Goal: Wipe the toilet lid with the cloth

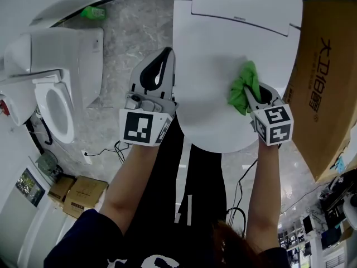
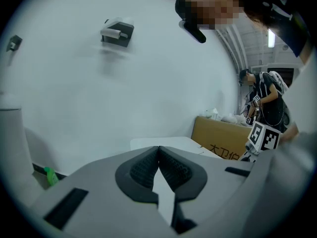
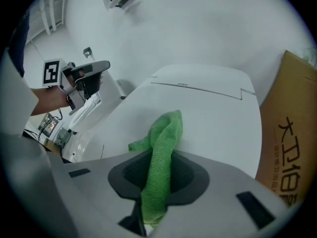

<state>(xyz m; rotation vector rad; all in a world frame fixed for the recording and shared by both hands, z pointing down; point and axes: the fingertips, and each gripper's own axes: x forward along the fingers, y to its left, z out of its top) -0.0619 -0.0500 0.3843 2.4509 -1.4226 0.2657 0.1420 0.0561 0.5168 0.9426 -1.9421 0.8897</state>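
- One green cloth (image 1: pixel 244 86) lies bunched into a soft fold on the right half of the closed white toilet lid (image 1: pixel 215 49), towards its front edge.
- Right gripper (image 1: pixel 249 94) has its jaws clamped on the middle of that fold. A rounded wad sticks out ahead onto the lid and a loose tail hangs below the jaws.
- Judging by its looped weave and slack folds, the cloth is light, limp and a little grippy. It will likely crumple and drape rather than keep a shape.
- Holding it mid-bunch, as now, looks sensible, because it leaves a pad of fabric in front to press flat.
- Smooth, glossy and gently domed, the lid is hard plastic. The cloth should glide over it under light downward pressure.
- Left gripper (image 1: pixel 167 57) has its jaws pressed together on nothing. It is held beside the lid's left edge and points towards the white wall.
- Just beside the toilet on the right stands a brown cardboard box (image 1: pixel 326 88).
- Well apart on the left is a second toilet (image 1: pixel 56 88) on the grey marbled floor (image 1: pixel 125 32).
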